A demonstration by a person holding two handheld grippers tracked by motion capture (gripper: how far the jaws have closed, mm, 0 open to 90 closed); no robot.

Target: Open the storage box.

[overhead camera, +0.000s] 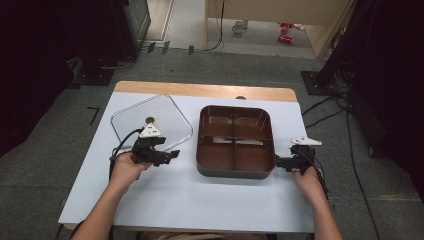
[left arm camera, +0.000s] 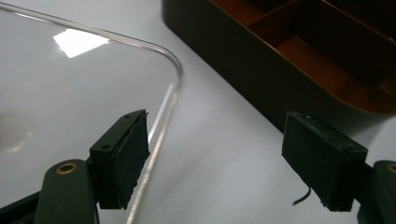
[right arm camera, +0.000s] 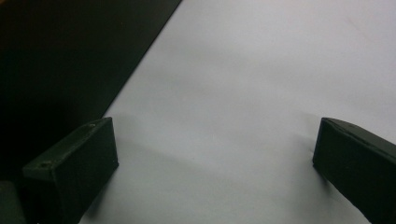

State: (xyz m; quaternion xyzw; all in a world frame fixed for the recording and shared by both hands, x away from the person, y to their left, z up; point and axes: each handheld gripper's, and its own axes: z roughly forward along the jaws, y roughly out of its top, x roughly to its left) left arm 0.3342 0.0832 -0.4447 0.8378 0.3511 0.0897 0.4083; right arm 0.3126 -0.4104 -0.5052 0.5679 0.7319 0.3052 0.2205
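Jaws of left gripper (overhead camera: 172,154) gape level beside clear lid (overhead camera: 170,117).

White-topped bench (overhead camera: 200,200) with a wooden strip along the far edge. Brown four-compartment tray (overhead camera: 235,141) sits centre-right, compartments look empty. Clear lid (overhead camera: 172,117) with rounded corners lies flat to the tray's left, apart from it, small brown knob (overhead camera: 149,119) at its middle. Left gripper (overhead camera: 172,155) held over the lid's near edge, pointing right toward the tray, jaws apart, nothing between them. Right gripper (overhead camera: 279,162) just beside the tray's near right corner, pointing at it; jaw gap too small to tell. Grey floor and cables around.
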